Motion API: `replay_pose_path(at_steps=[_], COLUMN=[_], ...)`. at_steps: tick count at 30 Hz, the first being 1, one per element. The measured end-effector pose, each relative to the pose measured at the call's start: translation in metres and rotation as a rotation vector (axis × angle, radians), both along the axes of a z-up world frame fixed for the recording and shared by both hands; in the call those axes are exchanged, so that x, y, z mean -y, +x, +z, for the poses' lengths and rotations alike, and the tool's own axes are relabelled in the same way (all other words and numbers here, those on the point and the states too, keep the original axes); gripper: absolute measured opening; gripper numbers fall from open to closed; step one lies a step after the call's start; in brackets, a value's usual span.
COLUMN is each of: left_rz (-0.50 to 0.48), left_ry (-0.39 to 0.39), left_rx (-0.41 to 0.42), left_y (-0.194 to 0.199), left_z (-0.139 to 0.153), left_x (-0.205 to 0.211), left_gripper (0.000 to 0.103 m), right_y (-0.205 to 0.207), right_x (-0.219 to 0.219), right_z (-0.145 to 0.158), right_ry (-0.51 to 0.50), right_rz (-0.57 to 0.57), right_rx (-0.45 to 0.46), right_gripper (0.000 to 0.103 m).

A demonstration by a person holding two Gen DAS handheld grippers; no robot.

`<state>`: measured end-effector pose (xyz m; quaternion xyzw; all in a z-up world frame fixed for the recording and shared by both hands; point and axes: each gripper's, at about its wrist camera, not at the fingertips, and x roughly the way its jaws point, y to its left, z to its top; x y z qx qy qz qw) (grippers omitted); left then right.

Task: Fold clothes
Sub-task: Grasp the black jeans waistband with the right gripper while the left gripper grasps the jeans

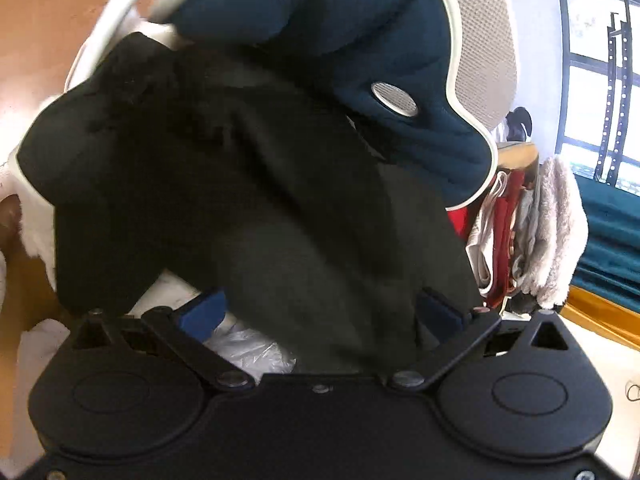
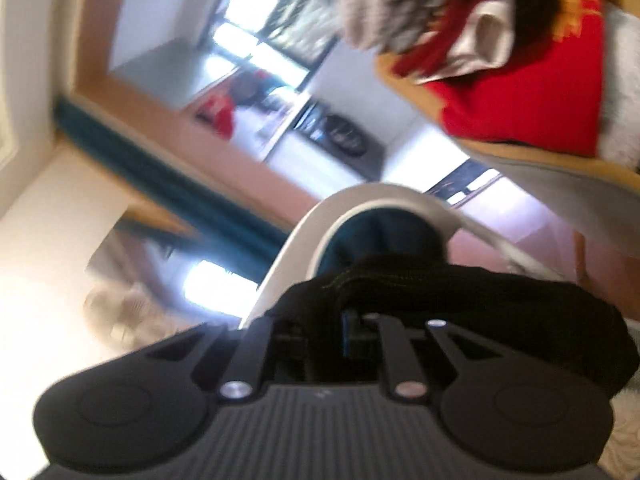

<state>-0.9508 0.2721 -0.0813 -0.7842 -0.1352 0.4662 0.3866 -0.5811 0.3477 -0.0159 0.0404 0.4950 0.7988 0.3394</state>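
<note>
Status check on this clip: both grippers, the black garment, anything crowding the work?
Right gripper shut on black garment. Left gripper open, garment draped between its fingers. Chair close behind.

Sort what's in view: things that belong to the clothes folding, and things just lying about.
Job: black garment, right gripper shut on it, open left gripper beside it.
Lying about: chair, clothes pile, plastic bag.
</note>
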Motion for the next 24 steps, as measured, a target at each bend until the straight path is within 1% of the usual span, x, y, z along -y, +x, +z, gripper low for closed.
replay_pose_path(at_steps=[3, 5, 9, 12, 13, 14, 15, 16, 17, 18, 20, 22, 24], left_rz=[-0.033, -0.05, -0.105, -0.152, -0.154, -0.144, -0.126, -0.122, -0.139, -0.157, -0.2, -0.241, -0.261], left_ry=[-0.008, -0.02, -0.073, -0.126, -0.129, -0.125, -0.116, -0.112, -0.12, -0.123, -0.106, -0.05, 0.02], left_rx=[-0.051, -0.074, -0.097, -0.105, -0.107, -0.112, -0.118, -0.117, -0.118, -0.126, -0.192, -0.27, -0.319], left_y=[0.005, 0.008, 0.02, 0.032, 0.034, 0.035, 0.036, 0.036, 0.037, 0.038, 0.04, 0.042, 0.043], left_z=[-0.001, -0.004, -0.02, -0.035, -0.038, -0.04, -0.041, -0.042, -0.042, -0.041, -0.03, -0.01, 0.014], left_x=[-0.014, -0.024, -0.041, -0.047, -0.046, -0.044, -0.042, -0.041, -0.043, -0.045, -0.047, -0.049, -0.049], left_gripper=[0.103, 0.103, 0.103, 0.103, 0.103, 0.095, 0.085, 0.053, 0.022, 0.015, 0.012, 0.01, 0.009], right_y=[0.005, 0.01, 0.019, 0.024, 0.025, 0.026, 0.028, 0.029, 0.031, 0.031, 0.033, 0.035, 0.037], right_x=[0.02, 0.031, 0.051, 0.06, 0.061, 0.061, 0.062, 0.064, 0.065, 0.063, 0.066, 0.066, 0.065], right_z=[0.01, 0.014, 0.017, 0.017, 0.016, 0.016, 0.015, 0.015, 0.014, 0.014, 0.015, 0.017, 0.021], right_ry=[0.037, 0.034, 0.022, 0.007, 0.003, -0.001, -0.005, -0.008, -0.011, -0.012, -0.011, -0.015, -0.015], right_rz=[0.094, 0.13, 0.159, 0.159, 0.158, 0.154, 0.148, 0.142, 0.137, 0.136, 0.139, 0.133, 0.117], right_rx=[0.046, 0.064, 0.09, 0.084, 0.081, 0.079, 0.077, 0.075, 0.074, 0.077, 0.086, 0.074, 0.054], right_gripper=[0.013, 0.013, 0.013, 0.013, 0.013, 0.013, 0.013, 0.013, 0.013, 0.013, 0.013, 0.013, 0.013])
